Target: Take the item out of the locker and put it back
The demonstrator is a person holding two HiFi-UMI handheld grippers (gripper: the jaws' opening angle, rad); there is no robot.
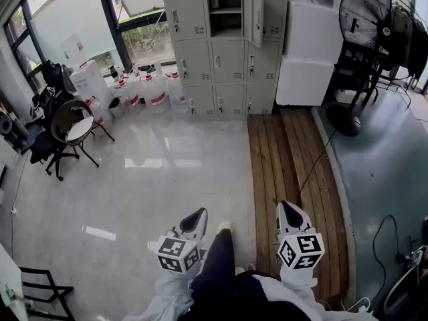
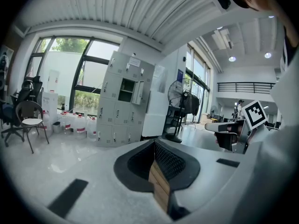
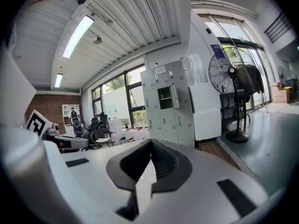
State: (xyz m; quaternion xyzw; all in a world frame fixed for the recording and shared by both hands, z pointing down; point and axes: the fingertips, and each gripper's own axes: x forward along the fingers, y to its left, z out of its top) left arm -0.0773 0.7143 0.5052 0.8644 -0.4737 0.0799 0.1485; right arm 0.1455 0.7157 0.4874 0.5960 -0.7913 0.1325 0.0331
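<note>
A grey locker bank (image 1: 217,45) stands against the far wall, well away from me. One upper compartment (image 1: 225,15) is open, its door (image 1: 257,17) swung to the right; the inside is dark and I cannot make out an item. My left gripper (image 1: 198,214) and right gripper (image 1: 289,209) are held low in front of me, side by side, both shut and empty. In the left gripper view the jaws of the left gripper (image 2: 154,143) meet, pointing at the lockers (image 2: 122,106). In the right gripper view the right gripper (image 3: 151,141) is closed too, facing the open compartment (image 3: 165,97).
A strip of wooden boards (image 1: 287,159) leads toward the lockers. A large standing fan (image 1: 374,25) and a white cabinet (image 1: 311,52) stand to the right. Water jugs (image 1: 150,89) and a chair (image 1: 70,129) are to the left. A cable (image 1: 321,159) crosses the floor.
</note>
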